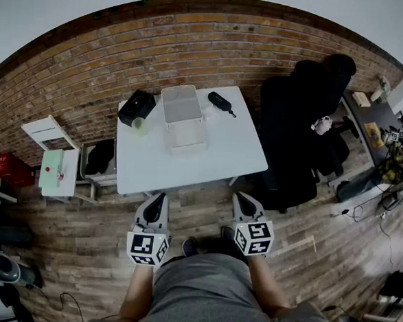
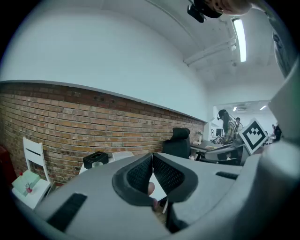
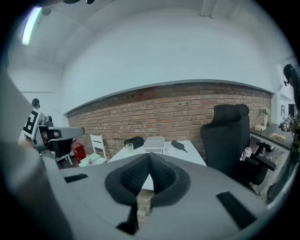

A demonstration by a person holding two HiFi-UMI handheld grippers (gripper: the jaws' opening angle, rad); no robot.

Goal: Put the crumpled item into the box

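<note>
Two grippers, left (image 1: 156, 200) and right (image 1: 244, 198), sit low in the centre of frame, each with jaws pressed together on nothing, short of the white table (image 1: 187, 164). Clear box (image 1: 181, 111) stands upper centre on the table's far side. Pale crumpled item (image 1: 211, 113) lies just right of it, hard to make out.

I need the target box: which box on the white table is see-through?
The clear plastic box; the small black box left of it is opaque.
</note>
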